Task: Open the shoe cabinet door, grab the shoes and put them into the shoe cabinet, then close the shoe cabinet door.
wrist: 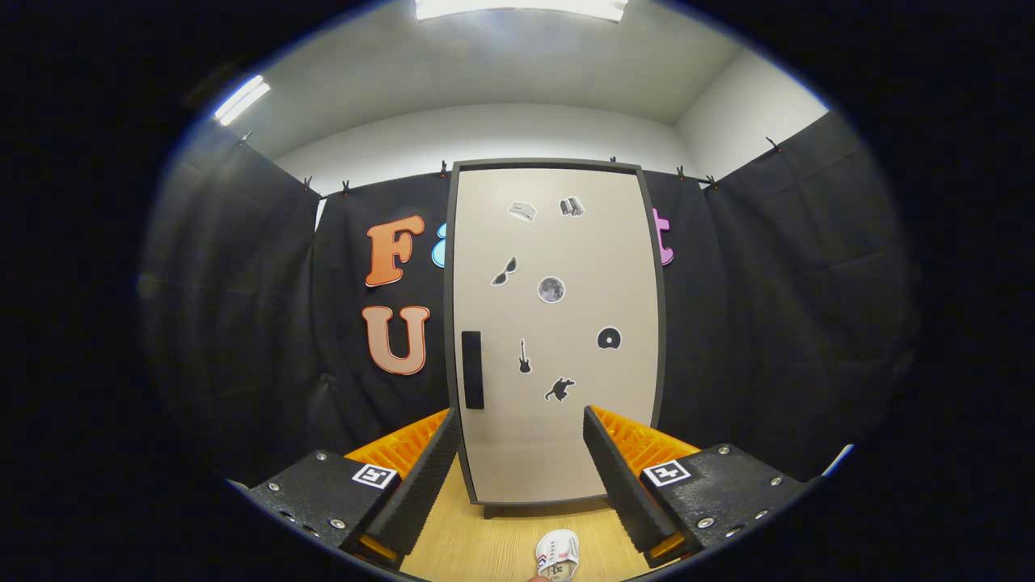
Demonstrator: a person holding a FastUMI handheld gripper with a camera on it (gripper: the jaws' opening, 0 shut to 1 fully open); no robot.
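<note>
- The gripper (521, 453) has its fingers spread wide apart, holding nothing.
- A white shoe (557, 554) lies on the wooden floor (485, 541) between the fingers.
- Beyond them stands the shoe cabinet (555, 339), its door (566, 242) closed, a dark handle (472, 369) on its left side.

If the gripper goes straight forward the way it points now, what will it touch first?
Most likely the closed door of the shoe cabinet, straight ahead beyond the open gripper. Depth is unclear. The shoe lies low on the floor between the fingers, probably under that line.

One shoe cabinet (555, 339), one shoe (557, 554), seven door stickers (551, 289).
</note>
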